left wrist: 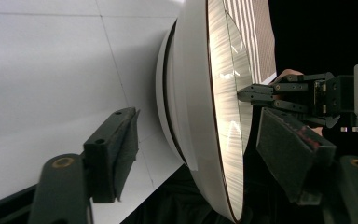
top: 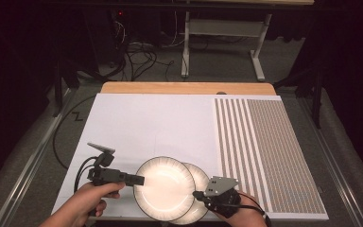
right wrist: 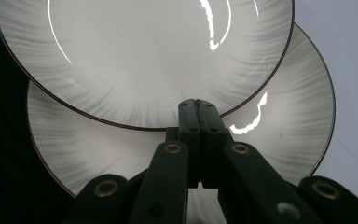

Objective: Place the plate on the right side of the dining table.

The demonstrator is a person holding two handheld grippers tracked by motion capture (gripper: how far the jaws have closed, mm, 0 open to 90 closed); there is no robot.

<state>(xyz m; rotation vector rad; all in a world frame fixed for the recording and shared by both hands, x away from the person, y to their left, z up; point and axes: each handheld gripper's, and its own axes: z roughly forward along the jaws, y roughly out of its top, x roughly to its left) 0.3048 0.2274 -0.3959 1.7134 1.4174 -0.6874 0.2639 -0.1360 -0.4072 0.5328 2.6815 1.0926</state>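
Counter: white sheet over a wooden top, striped and dotted mat on its right half.

Two plates at the near edge, overlapping. Top plate rides on the left part of the lower plate, shifted toward the left gripper. Both are pale glazed ware with grey radial streaks and a thin dark rim.

Left gripper: jaws spread, one either side of the top plate's left rim. In the left gripper view the rim runs between them, not yet pinched.

Right gripper: jaws pressed together, nothing between them, tips at the near edge of the top plate where it crosses the lower one.

Handling, as judged: stiff, fairly heavy, glossy and slick, will chip if knocked. The rim is the only hold; bite deep over the lip, lift level, keep the lower plate steady.
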